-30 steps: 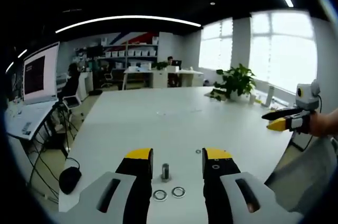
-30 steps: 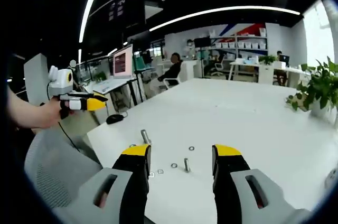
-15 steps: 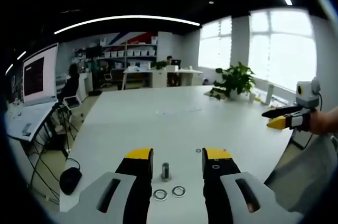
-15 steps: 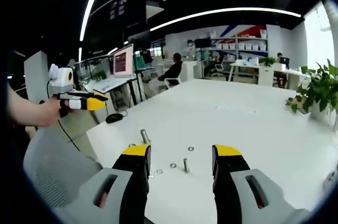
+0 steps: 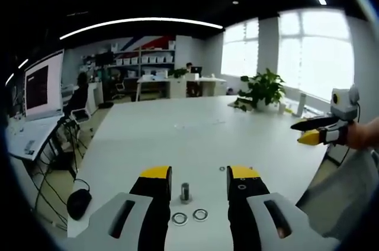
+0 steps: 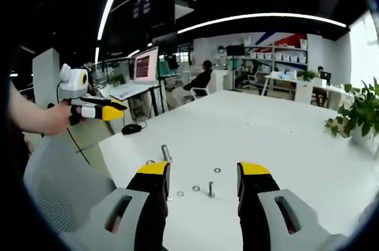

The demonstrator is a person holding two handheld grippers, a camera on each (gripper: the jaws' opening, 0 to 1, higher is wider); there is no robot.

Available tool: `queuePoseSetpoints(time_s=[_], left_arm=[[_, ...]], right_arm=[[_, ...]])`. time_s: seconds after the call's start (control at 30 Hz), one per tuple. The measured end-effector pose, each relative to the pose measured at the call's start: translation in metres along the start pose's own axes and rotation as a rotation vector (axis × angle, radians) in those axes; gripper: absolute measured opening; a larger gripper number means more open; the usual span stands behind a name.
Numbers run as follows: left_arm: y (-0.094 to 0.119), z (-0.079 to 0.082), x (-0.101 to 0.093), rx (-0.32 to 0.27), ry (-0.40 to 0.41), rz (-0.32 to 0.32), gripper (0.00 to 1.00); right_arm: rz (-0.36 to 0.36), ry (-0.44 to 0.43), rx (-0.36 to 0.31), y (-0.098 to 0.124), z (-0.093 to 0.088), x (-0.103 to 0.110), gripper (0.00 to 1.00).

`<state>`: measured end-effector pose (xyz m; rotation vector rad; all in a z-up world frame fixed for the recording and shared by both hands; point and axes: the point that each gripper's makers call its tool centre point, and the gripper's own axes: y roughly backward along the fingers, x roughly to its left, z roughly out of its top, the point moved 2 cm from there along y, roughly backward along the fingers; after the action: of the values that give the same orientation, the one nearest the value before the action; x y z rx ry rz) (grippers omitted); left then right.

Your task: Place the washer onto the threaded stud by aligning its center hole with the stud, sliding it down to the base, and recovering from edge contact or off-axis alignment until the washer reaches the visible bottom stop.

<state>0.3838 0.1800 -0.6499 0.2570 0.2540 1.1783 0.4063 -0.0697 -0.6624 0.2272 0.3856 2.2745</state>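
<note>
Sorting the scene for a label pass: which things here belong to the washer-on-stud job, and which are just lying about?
Job: threaded stud; two washers beside it; left gripper; right gripper, both open and empty.

Lying about: computer mouse; potted plant; monitor; second stud; smaller washers.

The right claw tips upward a touch, its view sliding over the table; the left claw sits slightly higher beside it now.
</note>
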Motion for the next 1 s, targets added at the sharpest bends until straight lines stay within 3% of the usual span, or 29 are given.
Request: queuePoseSetpoints(time_s=[0.67,1.0], left_arm=[[-0.001,-0.003,0.000,0.015,0.001,0.000,0.35],[-0.001,-0.005,-0.001,0.021,0.002,-0.003,0.35]], right_arm=[[0.079,0.016,-0.001,-0.005,-0.002,0.018,0.48],[0.076,0.012,0.003,-0.005,-0.004,0.017,0.48]])
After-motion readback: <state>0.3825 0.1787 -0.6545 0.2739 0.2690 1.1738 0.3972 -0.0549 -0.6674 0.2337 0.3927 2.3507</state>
